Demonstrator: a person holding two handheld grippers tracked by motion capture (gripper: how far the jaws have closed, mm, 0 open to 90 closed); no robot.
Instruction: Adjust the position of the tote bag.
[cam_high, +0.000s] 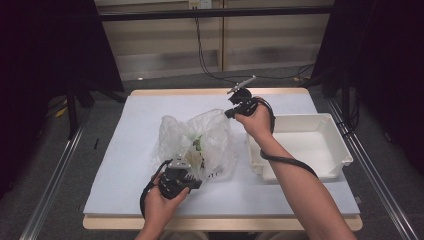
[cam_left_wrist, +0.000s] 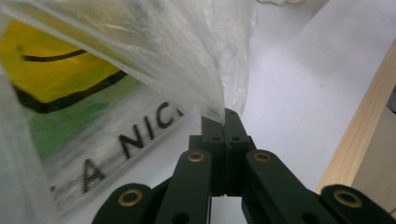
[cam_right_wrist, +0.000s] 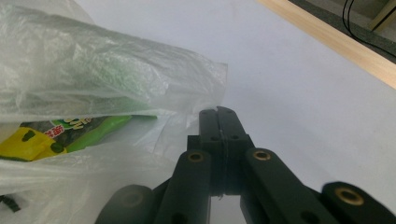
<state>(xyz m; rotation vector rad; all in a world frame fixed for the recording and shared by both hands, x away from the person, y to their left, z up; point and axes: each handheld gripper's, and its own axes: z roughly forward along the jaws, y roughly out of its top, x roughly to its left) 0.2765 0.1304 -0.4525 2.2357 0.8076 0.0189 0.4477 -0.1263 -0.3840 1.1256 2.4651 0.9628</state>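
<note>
Worktop (cam_high: 125, 165): rectangular, covered by a smooth white sheet, pale wood edge exposed along the rim. Seen whole from the high view; the gripper views give close patches of sheet and wood strip.

Tray (cam_high: 334, 150): white, rigid, rectangular with raised walls, on the worktop's right part.

Plastic bag (cam_high: 200, 142): thin, translucent, crinkled film, centre of the worktop, just left of the tray. Black lettering and a yellow and green print legible in the left gripper view (cam_left_wrist: 93, 93); a green and yellow packet inside visible in the right gripper view (cam_right_wrist: 70, 133).

Left gripper (cam_left_wrist: 225, 122): jaws closed, pinching the bag film at its near edge.

Right gripper (cam_right_wrist: 219, 119): jaws closed together at the bag's far edge; film between the tips not discernible.
</note>
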